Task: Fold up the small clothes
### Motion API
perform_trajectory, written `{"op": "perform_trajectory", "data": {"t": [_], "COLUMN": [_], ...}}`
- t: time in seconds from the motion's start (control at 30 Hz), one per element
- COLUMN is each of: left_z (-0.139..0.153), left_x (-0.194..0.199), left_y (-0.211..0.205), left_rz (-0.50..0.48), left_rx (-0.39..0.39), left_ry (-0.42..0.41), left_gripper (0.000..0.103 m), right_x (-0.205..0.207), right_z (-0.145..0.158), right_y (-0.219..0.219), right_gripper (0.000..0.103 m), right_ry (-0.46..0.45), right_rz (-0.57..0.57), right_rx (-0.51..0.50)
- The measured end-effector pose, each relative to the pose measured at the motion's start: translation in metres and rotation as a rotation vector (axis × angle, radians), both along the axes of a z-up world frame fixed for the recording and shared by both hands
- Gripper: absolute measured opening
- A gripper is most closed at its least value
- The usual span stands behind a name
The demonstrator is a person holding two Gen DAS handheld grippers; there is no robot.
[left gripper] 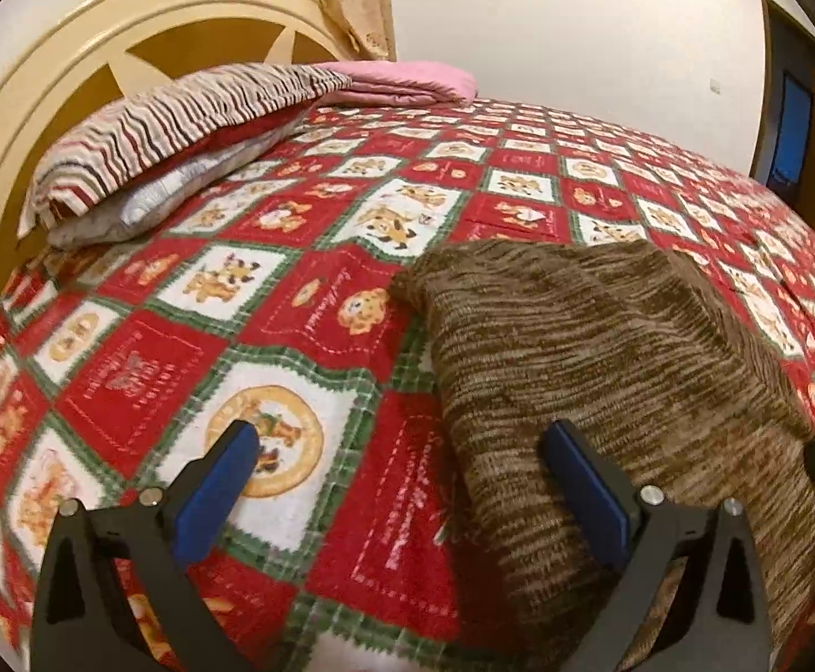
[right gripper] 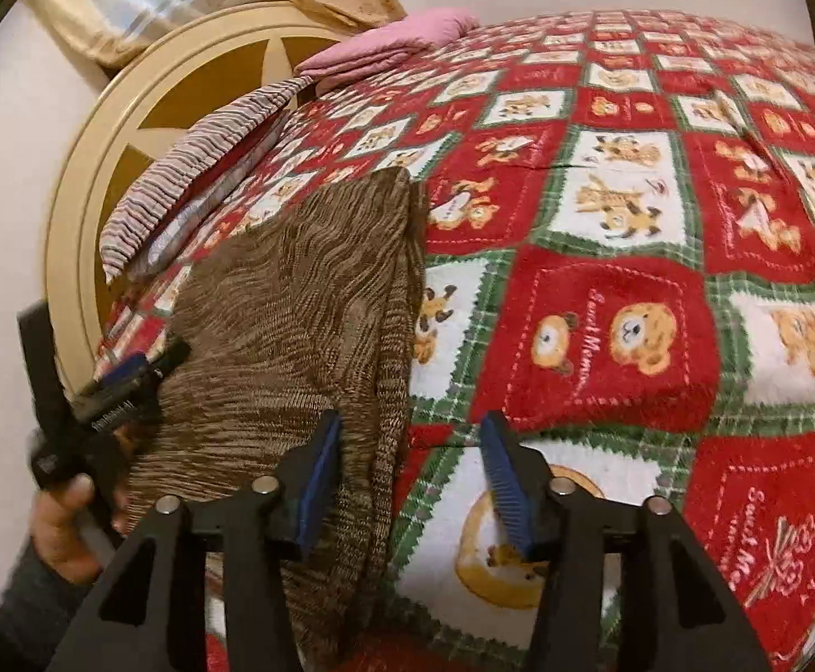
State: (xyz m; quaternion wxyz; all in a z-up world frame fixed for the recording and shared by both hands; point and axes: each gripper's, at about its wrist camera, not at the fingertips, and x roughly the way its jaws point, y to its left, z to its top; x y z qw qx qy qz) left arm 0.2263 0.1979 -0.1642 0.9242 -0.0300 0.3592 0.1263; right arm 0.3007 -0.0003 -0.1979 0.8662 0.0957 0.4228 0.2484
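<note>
Brown knit garment lies doubled at centre frame on the bed's red quilt; left tongs and right tongs spread, empty, apparently poised for another fold.

Open bedspread right of brown knit, stacked pillows and headboard blocking far left

Both grippers have black frames, blue ribbed pads, silver screws; grey sleeve.

Home bedroom — bed, headboard, pillows
</note>
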Motion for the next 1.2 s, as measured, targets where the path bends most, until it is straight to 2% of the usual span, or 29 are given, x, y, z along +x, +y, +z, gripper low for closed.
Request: {"op": "perform_trajectory", "data": {"t": [0.13, 0.4, 0.53, 0.83, 1.2], "left_z": [0.02, 0.059, 0.07, 0.085, 0.086], "left_x": [-0.03, -0.076, -0.081, -0.091, -0.093], "left_y": [-0.006, -0.011, -0.014, -0.014, -0.016], "left_rz": [-0.014, -0.055, -0.078, -0.09, -0.091], "left_rx": [0.036, 0.045, 0.03, 0.018, 0.022], "left_ry": [-0.034, -0.16, -0.183, -0.228, -0.231], "left_gripper": [0.103, 0.103, 0.103, 0.103, 0.103], "right_x": [-0.016, -0.084, -0.104, -0.126, -0.132], "right_z": [0.014, 0.071, 0.09, 0.111, 0.107], "right_y": [-0.009, 0.0, 0.013, 0.021, 0.021], "right_gripper": [0.053, 0.055, 0.058, 0.058, 0.058], "right_ry": [-0.006, -0.236, -0.303, -0.347, -0.336], "right_rz": [-0.072, -0.11, -0.088, -0.082, -0.08], "right_rx": [0.037, 0.024, 0.004, 0.022, 0.027]}}
